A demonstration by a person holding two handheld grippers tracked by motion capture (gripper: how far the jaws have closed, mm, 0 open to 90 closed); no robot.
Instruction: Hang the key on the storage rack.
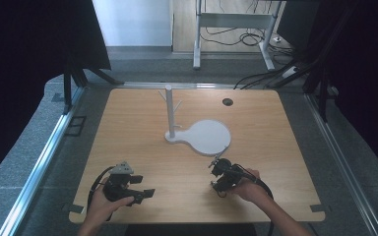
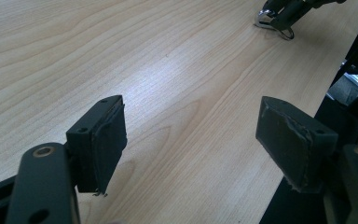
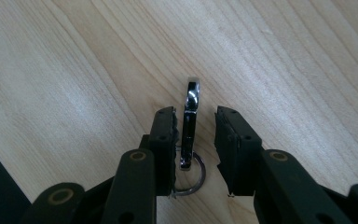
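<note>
Two tongs [image 1: 142, 191] [image 3: 195, 135] near table edge [image 1: 197, 219]

The metal clip [image 3: 189, 122] with its ring [image 3: 189, 179] is partly hidden behind the right gripper [image 3: 195, 135], too small to make out from above near the table's [image 1: 142, 128] near edge.

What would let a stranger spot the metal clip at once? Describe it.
Start at the white stand with its upright peg in the middle of the wooden table, then come toward the person's right hand. Between the jaws of the right gripper lies a metal clip with a split ring at one end, the one shiny chrome thing there.
</note>
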